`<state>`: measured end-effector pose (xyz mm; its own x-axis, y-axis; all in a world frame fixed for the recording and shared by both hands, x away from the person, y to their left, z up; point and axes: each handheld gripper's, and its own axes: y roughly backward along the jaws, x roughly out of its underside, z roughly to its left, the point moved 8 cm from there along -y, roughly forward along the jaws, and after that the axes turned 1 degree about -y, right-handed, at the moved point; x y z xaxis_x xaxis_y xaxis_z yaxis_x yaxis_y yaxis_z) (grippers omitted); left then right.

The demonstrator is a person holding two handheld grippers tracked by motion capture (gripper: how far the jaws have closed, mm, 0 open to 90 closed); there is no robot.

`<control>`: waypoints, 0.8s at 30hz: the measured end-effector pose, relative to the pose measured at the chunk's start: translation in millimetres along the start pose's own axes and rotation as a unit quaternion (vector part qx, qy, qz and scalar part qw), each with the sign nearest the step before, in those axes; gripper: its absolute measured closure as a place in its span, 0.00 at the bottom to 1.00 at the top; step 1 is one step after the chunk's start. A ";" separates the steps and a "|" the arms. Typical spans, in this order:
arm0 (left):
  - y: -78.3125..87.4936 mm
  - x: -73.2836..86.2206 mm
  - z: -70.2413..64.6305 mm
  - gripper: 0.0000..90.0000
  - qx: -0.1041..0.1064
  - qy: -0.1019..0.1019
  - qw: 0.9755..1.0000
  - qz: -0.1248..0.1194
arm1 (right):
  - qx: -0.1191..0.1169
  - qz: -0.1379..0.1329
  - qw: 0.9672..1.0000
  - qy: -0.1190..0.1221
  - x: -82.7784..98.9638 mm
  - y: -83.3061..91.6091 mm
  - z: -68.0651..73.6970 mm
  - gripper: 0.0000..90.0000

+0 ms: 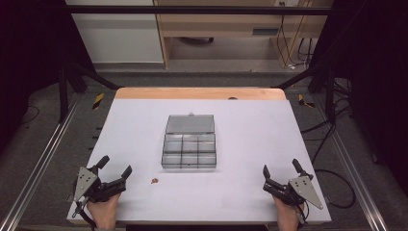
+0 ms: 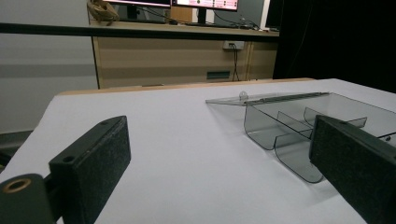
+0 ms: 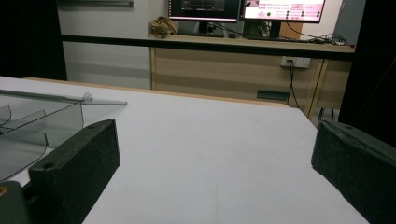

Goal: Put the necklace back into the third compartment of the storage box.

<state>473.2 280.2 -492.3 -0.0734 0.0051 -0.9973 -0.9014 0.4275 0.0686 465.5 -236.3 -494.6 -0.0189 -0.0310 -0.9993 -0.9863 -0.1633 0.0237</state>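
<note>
A clear grey compartment box (image 1: 189, 149) stands open at the middle of the white table, its lid (image 1: 190, 124) folded flat toward the far side. The box (image 2: 299, 126) lies ahead and right in the left gripper view, and ahead at the left edge in the right gripper view, box (image 3: 32, 126). A small reddish-brown piece (image 1: 155, 181) lies on the table left of the box's front. My left gripper (image 1: 114, 166) rests at the front left, open and empty. At the front right my right gripper (image 1: 281, 168) is open and empty too.
The white table (image 1: 250, 139) has a wooden strip along its far edge. Metal frame rails run down both sides, with cables on the floor at the right. A wooden desk with monitors (image 3: 243, 9) stands beyond the table.
</note>
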 end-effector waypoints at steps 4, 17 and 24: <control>0.1 -0.6 -0.2 0.06 0.003 0.010 1.000 0.001 | 0.000 -0.001 1.000 -0.001 -0.1 0.2 -0.3 0.01; -5.6 -19.3 -21.5 0.06 0.080 -0.032 0.996 0.034 | -0.001 -0.002 1.000 -0.001 -0.2 0.3 -0.3 0.01; -6.9 -39.9 -30.4 0.06 0.127 -0.050 0.987 0.090 | 0.000 -0.001 1.000 0.000 0.0 0.1 0.0 0.02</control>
<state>469.4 249.6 -452.1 -0.1682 0.1851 -0.9682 -0.7414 0.6235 0.2480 465.4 -236.3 -494.5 -0.0175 -0.0308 -0.9994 -0.9863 -0.1637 0.0223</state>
